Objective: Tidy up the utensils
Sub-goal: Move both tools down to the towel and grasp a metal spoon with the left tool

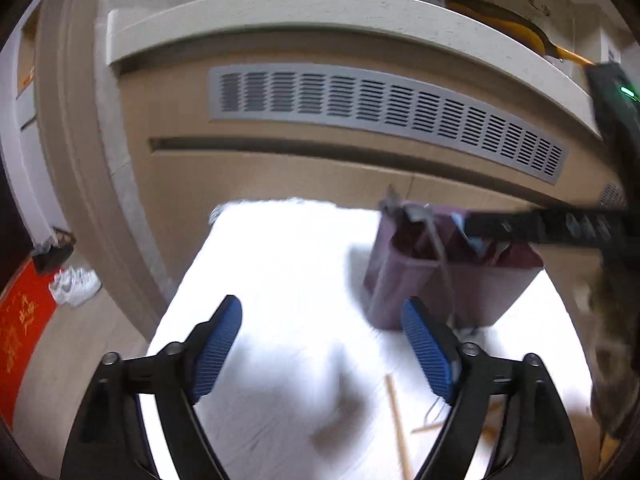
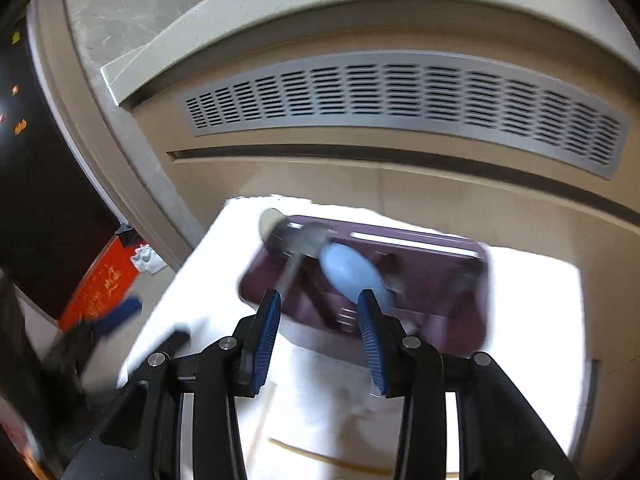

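Note:
A dark purple utensil holder [image 1: 448,280] stands on a white table [image 1: 280,280], with metal utensils [image 1: 424,224] sticking out of its compartments. My left gripper [image 1: 322,344] is open and empty, low over the table, left of the holder. Wooden chopsticks [image 1: 396,420] lie on the table near its right finger. In the right wrist view the holder [image 2: 432,280] is seen from above with a metal spoon [image 2: 300,244] and a light blue spoon [image 2: 348,268] in it. My right gripper [image 2: 318,336] is open, just above the holder's near edge, close to the blue spoon.
A beige cabinet with a grey vent grille [image 1: 384,116] stands behind the table under a white ledge [image 1: 320,8]. White shoes [image 1: 76,284] and a red mat [image 1: 20,320] lie on the floor at left. The right gripper's black body [image 1: 560,228] reaches over the holder.

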Tool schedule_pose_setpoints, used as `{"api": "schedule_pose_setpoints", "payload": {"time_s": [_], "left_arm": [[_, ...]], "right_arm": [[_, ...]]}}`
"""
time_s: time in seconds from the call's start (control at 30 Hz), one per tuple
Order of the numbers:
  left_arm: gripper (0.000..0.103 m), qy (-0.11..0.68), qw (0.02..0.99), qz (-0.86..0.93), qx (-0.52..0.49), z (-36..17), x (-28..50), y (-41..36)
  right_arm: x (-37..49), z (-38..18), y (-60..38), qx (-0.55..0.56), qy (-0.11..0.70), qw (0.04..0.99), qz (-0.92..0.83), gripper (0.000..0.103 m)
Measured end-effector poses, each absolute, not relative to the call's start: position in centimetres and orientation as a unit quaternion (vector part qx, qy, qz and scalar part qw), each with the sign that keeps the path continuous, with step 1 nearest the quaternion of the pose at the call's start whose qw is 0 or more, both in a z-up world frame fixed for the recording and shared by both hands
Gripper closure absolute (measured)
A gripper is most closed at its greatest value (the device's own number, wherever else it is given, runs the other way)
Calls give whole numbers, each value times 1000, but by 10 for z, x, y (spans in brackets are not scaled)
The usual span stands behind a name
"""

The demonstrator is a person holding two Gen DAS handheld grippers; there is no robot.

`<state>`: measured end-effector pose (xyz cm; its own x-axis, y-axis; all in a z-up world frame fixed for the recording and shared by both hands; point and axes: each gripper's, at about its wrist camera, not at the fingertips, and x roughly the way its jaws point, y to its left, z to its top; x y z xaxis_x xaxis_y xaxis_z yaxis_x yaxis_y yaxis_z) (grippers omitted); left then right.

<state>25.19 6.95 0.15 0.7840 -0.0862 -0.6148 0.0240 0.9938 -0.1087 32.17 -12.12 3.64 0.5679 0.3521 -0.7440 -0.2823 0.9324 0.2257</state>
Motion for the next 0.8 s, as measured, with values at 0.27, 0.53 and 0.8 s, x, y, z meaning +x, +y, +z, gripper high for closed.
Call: {"api": "schedule_pose_setpoints", "payload": {"time_s": [0.27,0.53,0.8], "left_arm": [[19,364,911,-137,-141,-28,231,106],[19,387,892,-223,-68,-42,215,44],[19,435,874,-212,-45,-67,195,12]], "right_arm": [[309,32,-107,30,451,872,187,65],[236,1,-149,-75,458,872,156,65],[181,-55,-176,-101,504,837,190,59]]}}
